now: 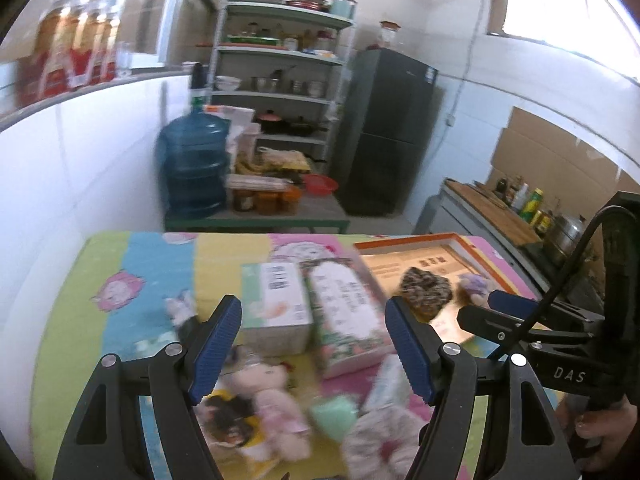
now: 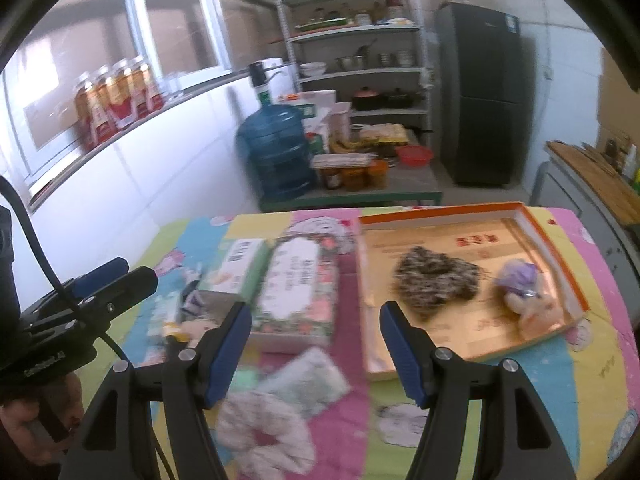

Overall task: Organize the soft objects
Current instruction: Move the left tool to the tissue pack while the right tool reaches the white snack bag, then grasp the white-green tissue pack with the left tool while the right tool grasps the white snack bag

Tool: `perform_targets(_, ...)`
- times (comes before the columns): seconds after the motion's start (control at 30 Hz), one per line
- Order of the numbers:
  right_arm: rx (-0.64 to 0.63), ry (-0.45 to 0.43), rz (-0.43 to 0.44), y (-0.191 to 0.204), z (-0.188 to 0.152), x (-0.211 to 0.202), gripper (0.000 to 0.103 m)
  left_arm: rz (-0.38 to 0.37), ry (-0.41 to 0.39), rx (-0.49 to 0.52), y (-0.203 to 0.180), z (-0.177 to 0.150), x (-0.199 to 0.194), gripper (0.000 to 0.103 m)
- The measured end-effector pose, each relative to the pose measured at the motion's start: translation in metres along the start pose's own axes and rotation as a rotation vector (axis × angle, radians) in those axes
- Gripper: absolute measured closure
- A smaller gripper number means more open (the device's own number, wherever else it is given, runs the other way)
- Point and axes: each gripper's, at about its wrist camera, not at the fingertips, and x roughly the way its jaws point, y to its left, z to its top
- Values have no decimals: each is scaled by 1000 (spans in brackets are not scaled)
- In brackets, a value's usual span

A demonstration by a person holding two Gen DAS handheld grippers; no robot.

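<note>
speckled dark scrunchie [image 2: 436, 280] lies crumpled in the orange-rimmed tray [image 2: 560, 256].

Left gripper [image 1: 314, 344]: black plastic arms with triangular cut-outs, ribbed blue pads [image 1: 218, 350], round silver screws at pivots. Right gripper [image 2: 316, 350]: same black frame, blue ribbed pads [image 2: 402, 354], silver screws. White "DAS" lettering on black body; black cable [image 1: 560, 280] looping from it. Hand [image 1: 604, 440] bare, sleeve not visible.
</note>
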Motion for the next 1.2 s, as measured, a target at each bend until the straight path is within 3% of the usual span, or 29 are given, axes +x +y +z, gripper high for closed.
perform_targets(0.27,-123,33,90,66,6,34,36,125,-17,-105,75,-14,-23,28)
perform_targets(0.57,-241,68,198,116,18,74,36,244,28,-226,138,-46,-14,28)
perform_targets(0.97,-314,94,243,132,39,102,36,237,178,-309,161,-68,64,28)
perform_targets(1.2,-349,111,273,140,47,117,36,269,238,-296,156,-67,96,27)
